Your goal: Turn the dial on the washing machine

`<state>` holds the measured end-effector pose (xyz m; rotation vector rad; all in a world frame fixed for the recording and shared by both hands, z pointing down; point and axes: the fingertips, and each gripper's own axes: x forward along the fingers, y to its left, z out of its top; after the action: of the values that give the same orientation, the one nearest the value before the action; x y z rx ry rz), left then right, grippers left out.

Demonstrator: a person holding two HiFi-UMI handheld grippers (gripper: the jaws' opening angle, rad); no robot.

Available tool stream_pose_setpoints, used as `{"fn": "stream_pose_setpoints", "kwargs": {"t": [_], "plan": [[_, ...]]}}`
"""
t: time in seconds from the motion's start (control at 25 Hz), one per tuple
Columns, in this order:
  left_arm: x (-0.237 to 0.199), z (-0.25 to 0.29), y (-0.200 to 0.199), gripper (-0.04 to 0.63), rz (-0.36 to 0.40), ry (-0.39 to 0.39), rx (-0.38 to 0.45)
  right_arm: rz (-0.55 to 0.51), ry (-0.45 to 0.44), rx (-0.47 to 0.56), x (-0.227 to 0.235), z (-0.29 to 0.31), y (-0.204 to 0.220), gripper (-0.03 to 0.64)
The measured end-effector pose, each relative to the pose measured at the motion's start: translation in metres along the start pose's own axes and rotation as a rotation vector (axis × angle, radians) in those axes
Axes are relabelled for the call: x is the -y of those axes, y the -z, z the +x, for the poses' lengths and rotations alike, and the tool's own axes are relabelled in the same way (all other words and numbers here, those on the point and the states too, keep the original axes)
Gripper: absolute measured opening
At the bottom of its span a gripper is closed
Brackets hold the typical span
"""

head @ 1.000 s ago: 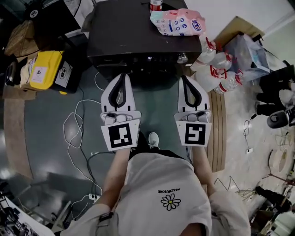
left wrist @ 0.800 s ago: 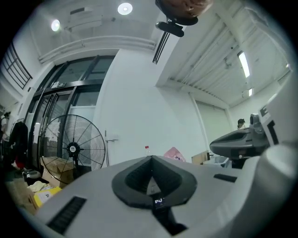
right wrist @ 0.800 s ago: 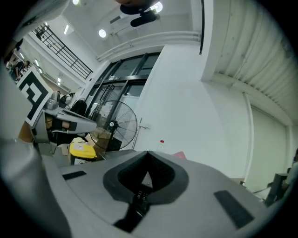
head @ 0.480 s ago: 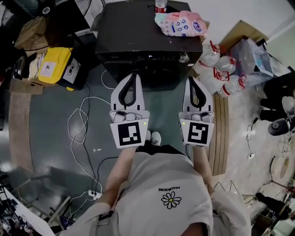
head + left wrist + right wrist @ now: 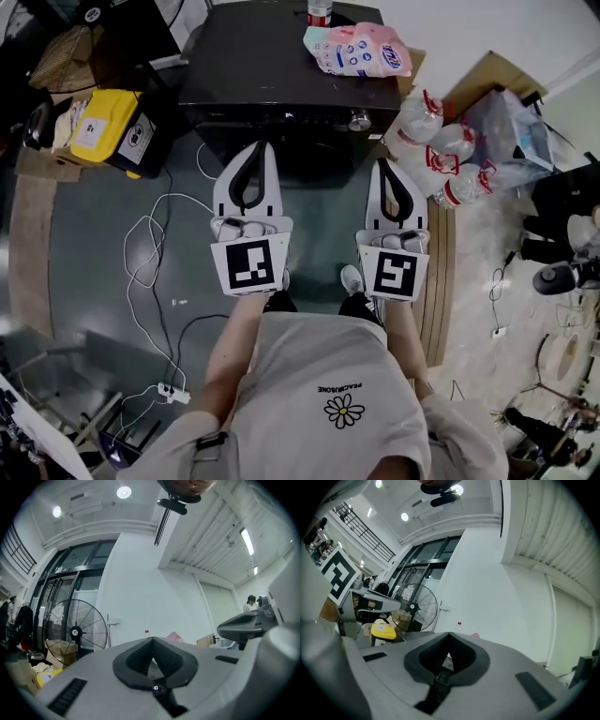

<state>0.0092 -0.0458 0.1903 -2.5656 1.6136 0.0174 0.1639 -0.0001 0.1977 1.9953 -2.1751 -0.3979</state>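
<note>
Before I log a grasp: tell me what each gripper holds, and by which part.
Nothing is held. The left gripper and the right gripper are both shut, with nothing between their jaws.

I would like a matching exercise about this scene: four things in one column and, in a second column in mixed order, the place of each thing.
Things
1. dial
2. pink packet
3. yellow case
4. water bottles

Places (as seen in the head view)
A. to the left of the washing machine
B. on the front panel of the washing machine, near its right end
C. to the right of the washing machine
D. lying on top of the washing machine

Pairs: 1-B, 2-D, 3-A, 4-C
</note>
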Motion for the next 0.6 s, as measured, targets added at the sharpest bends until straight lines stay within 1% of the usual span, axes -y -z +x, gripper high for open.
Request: {"fn": "stream_pose_setpoints", "kwargs": {"t": [0.12, 0.2, 0.28, 0.4, 0.48, 0.6], "plan": [[0.023, 0.011, -0.002, -0.002, -0.017, -0.043, 0.008, 0.022, -0.009, 0.009, 0.024, -0.005, 0.008, 0.003], [0.042, 0.016, -0.002, -0.002, -0.013, -0.05, 0.008, 0.031, -0.002, 0.001, 0.043, -0.012, 0.014, 0.003], [0.059, 0.025, -0.003, -0.002, 0.0, -0.051, 0.012, 0.034, 0.015, -0.002, 0.064, -0.013, 0.019, 0.003], [0.082, 0.037, -0.001, -0.002, -0.009, -0.033, -0.004, 0.043, 0.04, 0.0, 0.087, -0.012, 0.028, 0.003], [0.095, 0.043, 0.003, -0.002, -0.019, -0.02, -0.016, 0.04, 0.041, 0.006, 0.096, -0.011, 0.033, 0.003], [0.108, 0.054, 0.007, -0.002, -0.034, -0.017, -0.005, 0.05, 0.031, 0.008, 0.102, -0.008, 0.041, 0.003]]}}
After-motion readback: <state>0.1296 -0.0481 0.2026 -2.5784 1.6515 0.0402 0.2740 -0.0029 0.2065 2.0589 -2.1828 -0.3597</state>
